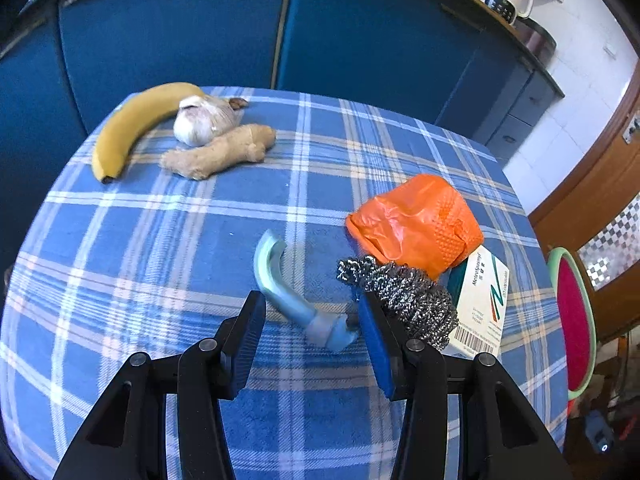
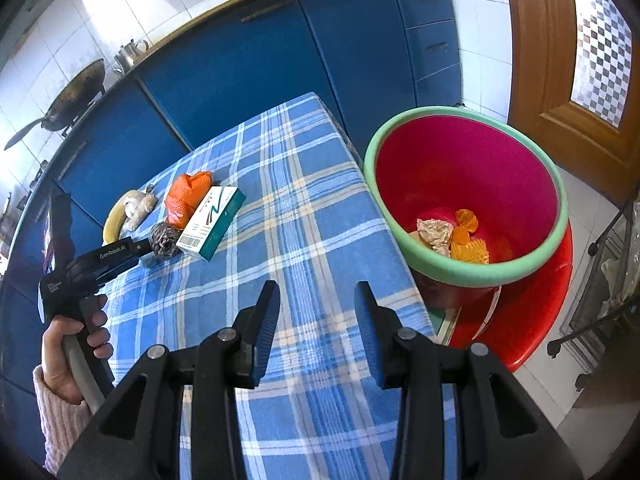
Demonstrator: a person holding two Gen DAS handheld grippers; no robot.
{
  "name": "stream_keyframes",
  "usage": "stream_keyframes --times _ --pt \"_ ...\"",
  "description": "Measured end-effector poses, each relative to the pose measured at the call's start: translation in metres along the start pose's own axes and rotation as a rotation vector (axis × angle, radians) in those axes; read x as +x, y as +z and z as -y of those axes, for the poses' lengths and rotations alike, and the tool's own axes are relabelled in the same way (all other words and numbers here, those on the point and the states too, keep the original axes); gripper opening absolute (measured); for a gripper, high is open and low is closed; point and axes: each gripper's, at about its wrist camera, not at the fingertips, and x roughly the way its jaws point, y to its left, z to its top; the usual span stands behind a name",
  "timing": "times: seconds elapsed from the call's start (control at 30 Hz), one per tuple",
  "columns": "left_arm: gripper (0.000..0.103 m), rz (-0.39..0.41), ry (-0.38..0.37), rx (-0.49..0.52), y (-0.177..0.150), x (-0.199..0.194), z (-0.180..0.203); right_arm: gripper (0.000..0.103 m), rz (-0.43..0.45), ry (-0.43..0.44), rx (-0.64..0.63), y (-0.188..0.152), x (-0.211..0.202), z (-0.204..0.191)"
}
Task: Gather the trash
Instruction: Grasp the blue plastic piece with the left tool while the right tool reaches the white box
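Observation:
A curved light-blue plastic piece (image 1: pixel 288 292) lies blurred between the fingers of my open left gripper (image 1: pixel 310 316); whether it touches them is unclear. Just right of it are a steel wool scrubber (image 1: pixel 404 296), a crumpled orange bag (image 1: pixel 416 220) and a white-and-green box (image 1: pixel 480 304). My right gripper (image 2: pixel 316 320) is open and empty above the table's near right edge. Right of it stands a red bin with a green rim (image 2: pixel 472 276), holding crumpled paper and orange scraps (image 2: pixel 452 236). The left gripper (image 2: pixel 120 256) shows by the scrubber (image 2: pixel 163 242), the bag (image 2: pixel 188 196) and the box (image 2: pixel 212 222).
A banana (image 1: pixel 132 124), a garlic bulb (image 1: pixel 204 120) and a ginger root (image 1: pixel 220 152) lie at the table's far left. The blue plaid tablecloth (image 1: pixel 160 280) covers the table. Blue cabinets (image 2: pixel 240 64) stand behind. A wooden door (image 2: pixel 560 60) is at the right.

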Motion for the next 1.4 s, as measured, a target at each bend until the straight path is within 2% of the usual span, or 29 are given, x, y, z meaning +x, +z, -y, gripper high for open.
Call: stream_keyframes --times 0.23,0.5,0.57,0.8,1.0,1.13,1.4 --pt "0.049 0.025 -0.017 0.03 0.001 0.004 0.0 0.041 -0.006 0.0 -0.03 0.014 0.018 -0.024" --pt "0.026 0.056 -0.046 0.03 -0.001 0.004 -0.009 0.041 -0.04 0.007 -0.046 0.028 0.05 -0.057" --pt "0.023 0.054 -0.061 0.016 0.0 0.003 -0.014 0.043 -0.046 0.011 -0.047 0.031 0.057 -0.065" --pt "0.023 0.062 -0.079 -0.022 -0.002 0.0 -0.027 0.05 -0.046 0.017 -0.056 0.043 0.081 -0.095" --pt "0.023 0.071 -0.074 -0.057 -0.001 -0.002 -0.038 0.05 -0.068 0.011 -0.064 0.052 0.101 -0.115" --pt "0.023 0.079 -0.079 -0.071 -0.001 -0.006 -0.042 0.063 -0.082 -0.038 -0.068 0.055 0.116 -0.124" --pt "0.023 0.09 -0.094 -0.089 0.0 -0.01 -0.045 0.063 -0.116 -0.07 -0.093 0.052 0.136 -0.134"
